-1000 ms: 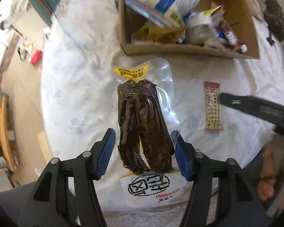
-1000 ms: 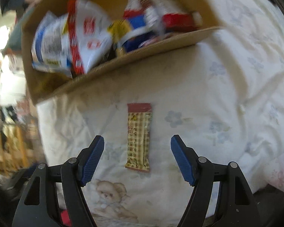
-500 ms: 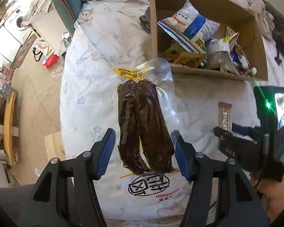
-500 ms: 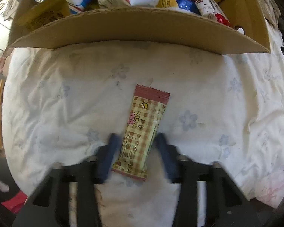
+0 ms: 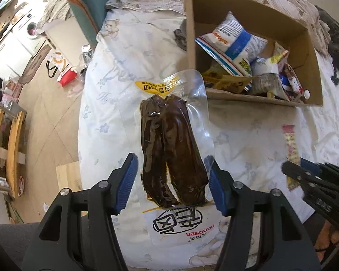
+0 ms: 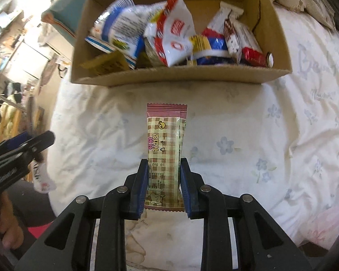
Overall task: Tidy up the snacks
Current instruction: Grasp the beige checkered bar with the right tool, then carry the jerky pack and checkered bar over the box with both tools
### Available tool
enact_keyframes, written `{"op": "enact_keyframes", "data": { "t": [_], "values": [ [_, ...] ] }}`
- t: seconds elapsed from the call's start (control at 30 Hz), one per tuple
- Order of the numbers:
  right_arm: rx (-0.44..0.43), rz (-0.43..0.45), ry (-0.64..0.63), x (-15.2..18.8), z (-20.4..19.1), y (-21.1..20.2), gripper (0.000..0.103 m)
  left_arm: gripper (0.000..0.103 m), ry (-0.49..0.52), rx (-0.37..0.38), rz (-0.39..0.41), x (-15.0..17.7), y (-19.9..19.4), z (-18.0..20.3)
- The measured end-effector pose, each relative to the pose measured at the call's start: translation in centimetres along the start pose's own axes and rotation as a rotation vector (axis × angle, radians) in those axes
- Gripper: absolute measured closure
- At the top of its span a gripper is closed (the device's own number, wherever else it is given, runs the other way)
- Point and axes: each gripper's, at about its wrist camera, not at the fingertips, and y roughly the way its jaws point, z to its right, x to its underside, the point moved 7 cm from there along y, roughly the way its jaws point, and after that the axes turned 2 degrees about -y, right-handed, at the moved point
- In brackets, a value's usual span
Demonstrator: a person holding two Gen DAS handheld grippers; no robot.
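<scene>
My left gripper (image 5: 171,183) is shut on a clear vacuum pack of dark brown sausages (image 5: 171,149), held above the bed. My right gripper (image 6: 162,187) is shut on a checked cream and pink snack bar (image 6: 165,149), lifted off the sheet; the bar also shows in the left wrist view (image 5: 290,144), with the right gripper (image 5: 316,180) below it. A cardboard box (image 6: 169,76) full of snack bags lies ahead of both grippers; it also shows in the left wrist view (image 5: 255,98). The left gripper shows at the left edge of the right wrist view (image 6: 22,149).
A white flowered bedsheet (image 6: 271,135) covers the bed. A teal cushion (image 5: 88,11) lies at the bed's far left corner. The floor with bags (image 5: 61,67) and wooden furniture (image 5: 9,149) lies to the left. A dark cloth (image 5: 336,45) lies right of the box.
My right gripper closed on the snack bar and lifted it off the sheet. My left gripper kept its hold on the sausage pack and rose, so the box now sits lower in its view.
</scene>
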Motion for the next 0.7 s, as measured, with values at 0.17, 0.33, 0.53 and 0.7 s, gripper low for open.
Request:
{"op": "enact_keyframes", "data": {
  "t": [0.17,0.33,0.53,0.7],
  "values": [
    [-0.037,0.046,0.005,-1.3,0.3,-2.1,0.075,0.047,-0.026,-0.01,0.033,-0.5,-0.4,-0.5],
    [-0.06,0.124,-0.009,-2.0,-0.1,-4.2,0.075,0.047,-0.025,-0.023,0.082,-0.7,-1.2,-0.4],
    [-0.08,0.257,-0.021,-3.6,-0.9,-6.8,0.075,0.047,-0.038,-0.024,0.148,-1.1,-2.4,-0.6],
    [-0.11,0.358,-0.007,-4.9,-1.4,-9.1,0.075,0.047,-0.05,-0.017,0.245,-1.6,-4.5,-0.6]
  ]
}}
